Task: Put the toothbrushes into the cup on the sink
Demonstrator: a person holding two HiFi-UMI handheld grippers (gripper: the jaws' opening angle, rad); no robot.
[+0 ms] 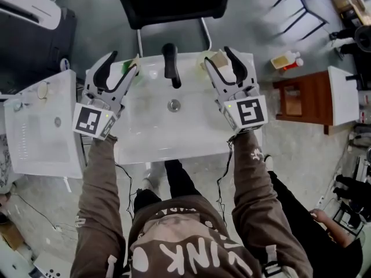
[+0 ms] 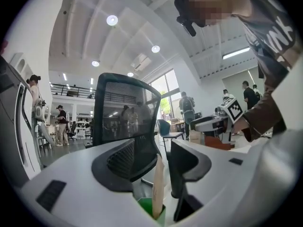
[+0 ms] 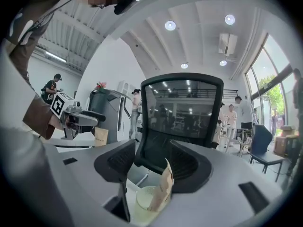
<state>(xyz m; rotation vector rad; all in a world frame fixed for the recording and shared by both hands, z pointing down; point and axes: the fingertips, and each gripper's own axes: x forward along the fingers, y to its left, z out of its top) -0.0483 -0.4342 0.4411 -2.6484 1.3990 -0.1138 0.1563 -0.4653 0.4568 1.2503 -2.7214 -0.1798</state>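
Observation:
Over the white sink (image 1: 191, 149) both grippers stand open. My left gripper (image 1: 123, 65) hangs above a green cup (image 1: 130, 68) at the back left corner. In the left gripper view a paper-wrapped toothbrush (image 2: 157, 188) stands upright in that green cup (image 2: 150, 208), between the spread jaws of the left gripper (image 2: 158, 167) and clear of them. My right gripper (image 1: 218, 57) is over a pale cup (image 1: 215, 59) at the back right corner. In the right gripper view a wrapped toothbrush (image 3: 163, 188) leans in this cup (image 3: 147, 200), below the right gripper (image 3: 154, 169).
A black faucet (image 1: 170, 62) rises at the back middle, with the drain (image 1: 174, 105) in front of it. A black mesh chair (image 1: 168, 4) stands behind the sink. Another white basin (image 1: 40, 126) is at the left, a brown wooden stand (image 1: 301, 100) at the right.

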